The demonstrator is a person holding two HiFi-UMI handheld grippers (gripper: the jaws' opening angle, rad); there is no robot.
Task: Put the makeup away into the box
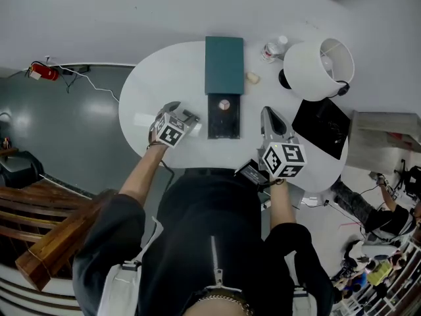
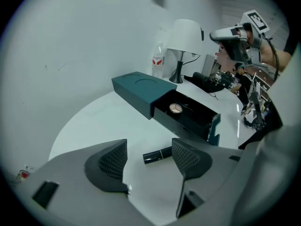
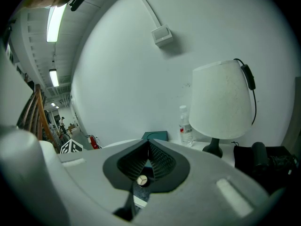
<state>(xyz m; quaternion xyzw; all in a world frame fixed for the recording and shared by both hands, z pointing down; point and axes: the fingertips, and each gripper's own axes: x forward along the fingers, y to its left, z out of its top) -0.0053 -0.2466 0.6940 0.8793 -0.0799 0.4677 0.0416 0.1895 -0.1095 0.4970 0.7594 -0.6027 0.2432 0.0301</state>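
Left tongs [image 2: 149,144] stand released, jaws wide apart. A black lipstick [image 2: 157,155] lies flat on the white desk [image 2: 94,121] between them, ungripped, its far end hidden behind the right pad. Its long axis runs from 8 to 2 o'clock in the left gripper view. At 1 o'clock beyond sits the teal box [image 2: 136,91], its drawer [image 2: 193,119] pulled out with a round compact [image 2: 176,108] inside. Right tongs [image 3: 148,147] are clenched tip to tip.

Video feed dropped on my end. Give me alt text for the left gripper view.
The left gripper hangs open over a black lipstick tube lying on the white table between its jaws. Beyond sits a teal box with its black drawer pulled out, a round compact inside. A white lamp and a bottle stand behind.
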